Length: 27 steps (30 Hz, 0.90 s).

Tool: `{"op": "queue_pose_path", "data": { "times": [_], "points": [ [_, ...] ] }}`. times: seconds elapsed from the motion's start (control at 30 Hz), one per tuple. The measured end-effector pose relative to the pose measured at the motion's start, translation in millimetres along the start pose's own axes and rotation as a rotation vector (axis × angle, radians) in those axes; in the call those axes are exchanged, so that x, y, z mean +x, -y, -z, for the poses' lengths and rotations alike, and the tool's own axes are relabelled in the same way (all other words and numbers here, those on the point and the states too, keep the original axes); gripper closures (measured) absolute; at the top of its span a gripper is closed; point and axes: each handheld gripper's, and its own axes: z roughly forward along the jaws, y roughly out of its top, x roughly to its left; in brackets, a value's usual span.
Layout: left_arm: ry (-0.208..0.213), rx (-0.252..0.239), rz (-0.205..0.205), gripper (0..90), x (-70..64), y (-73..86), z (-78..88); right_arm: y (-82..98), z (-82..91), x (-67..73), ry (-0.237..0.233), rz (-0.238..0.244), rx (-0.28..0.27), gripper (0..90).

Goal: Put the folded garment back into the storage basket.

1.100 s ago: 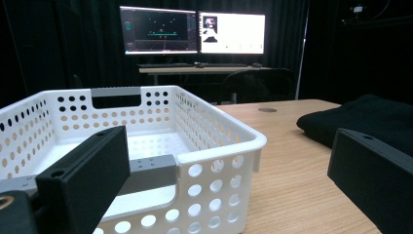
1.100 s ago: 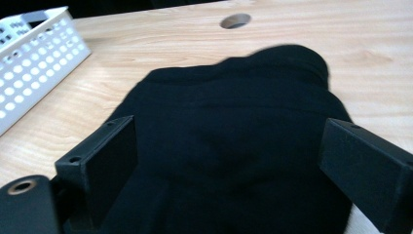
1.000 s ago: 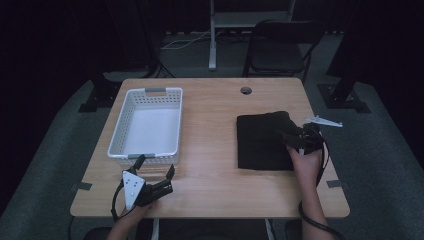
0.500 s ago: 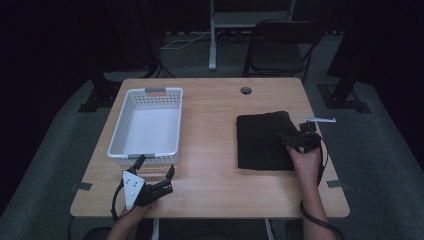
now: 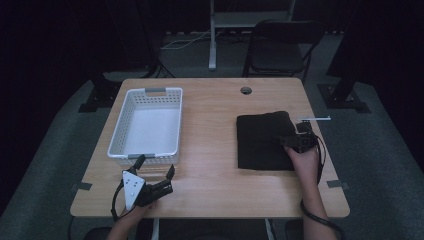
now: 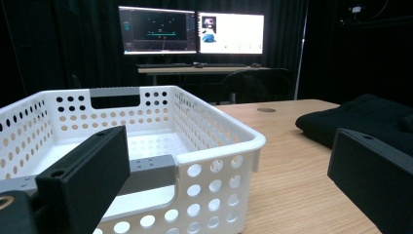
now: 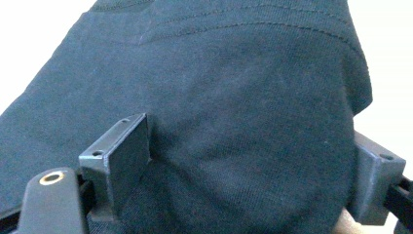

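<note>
A folded black cloth (image 5: pixel 260 140) lies on the right half of the wooden table (image 5: pixel 215 115). My right gripper (image 5: pixel 285 141) rests at the cloth's right edge. In the right gripper view its jaws stand wide apart, open, and a bulge of the cloth (image 7: pixel 219 63) fills the space between them and touches both. A white perforated basket (image 5: pixel 116 135) sits empty on the left half. My left gripper (image 5: pixel 156 165) hovers open just in front of the basket's near wall (image 6: pixel 214 146), holding nothing. The cloth (image 6: pixel 360 112) lies far off to its right.
A round cable hole (image 5: pixel 245 90) sits near the table's far edge. A dark chair (image 5: pixel 280 45) stands behind the table. Two lit monitors (image 6: pixel 190 29) on a desk show in the left gripper view. Bare wood lies between basket and cloth.
My right gripper has edged slightly left onto the cloth's right edge, and its top plate has levelled. The left gripper has stayed put.
</note>
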Motion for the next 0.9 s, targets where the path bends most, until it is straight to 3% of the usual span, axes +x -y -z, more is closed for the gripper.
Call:
{"op": "queue_pose_path", "data": {
  "times": [0.13,0.33,0.4,0.47,0.6,0.77,0.9],
  "points": [
    [0.0,-0.001,0.001,2.9,0.0,0.0,0.1,0.4,-1.0,1.3,0.005,0.016,0.003,14.6],
    [0.001,-0.001,0.0,2.9,0.0,0.0,0.2,-0.1,-4.1,7.3,0.046,0.086,0.025,13.7],
    [0.001,-0.001,0.0,2.9,0.1,0.0,0.3,0.2,-4.5,10.2,0.051,0.106,0.03,23.1],
    [0.001,-0.001,0.0,2.9,0.0,0.0,0.2,-0.4,-3.4,11.3,0.019,0.109,0.038,34.3],
    [0.001,-0.004,0.001,2.9,0.0,0.1,0.4,1.0,-2.2,7.4,-0.054,0.059,0.033,54.5],
    [0.001,-0.002,0.0,2.9,0.1,0.1,0.4,0.7,-1.7,2.6,-0.098,0.032,0.043,62.1],
    [0.001,-0.003,0.001,2.9,0.1,0.1,0.4,0.5,0.0,5.4,-0.089,0.044,0.04,66.0]
  ]
}}
